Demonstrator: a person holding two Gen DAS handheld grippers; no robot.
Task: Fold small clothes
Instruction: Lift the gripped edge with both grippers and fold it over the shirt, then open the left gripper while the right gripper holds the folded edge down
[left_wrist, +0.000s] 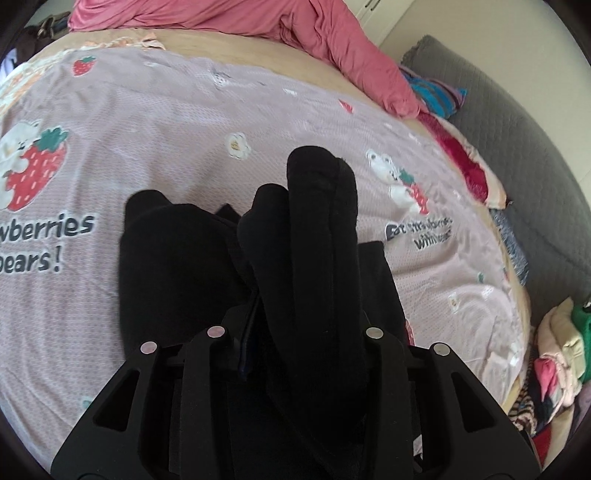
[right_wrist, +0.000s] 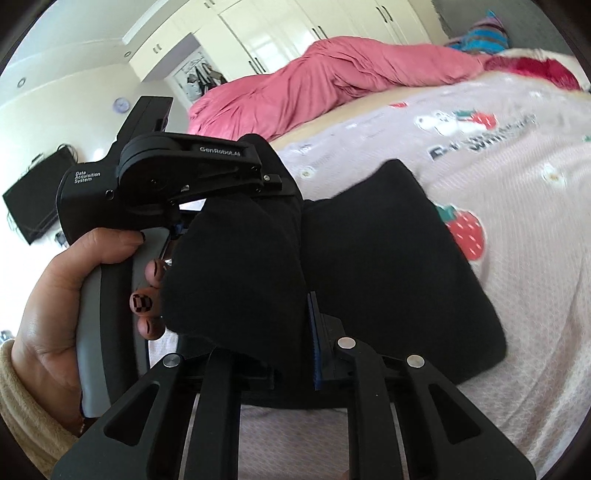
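Fingers (left_wrist: 258, 332) of left gripper pinching black garment (left_wrist: 321, 236), its bulk at six o'clock over strawberry bedspread (left_wrist: 147, 129). Right gripper (right_wrist: 312, 354) nearly closed, clamping same cloth at centre; folded partway, not yet laid flat.

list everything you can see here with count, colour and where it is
soft black knit garment: one, black, on the bedspread, a folded part held in both tongs
printed strawberry-and-bear bedspread: one, lilac, covering the bed
crumpled pink quilt: one, pink, far edge of the bed
grey quilted sofa cover: one, grey, beside the bed
mixed clothes pile: one heap, many colours, by the bed edge
white wardrobe doors: several, cream white, far wall
black flat screen: one, black, on the wall
left tongs: one, black, shut on the garment
right tongs: one, black, shut on the garment
person's left hand: one, holding the left tongs' handle
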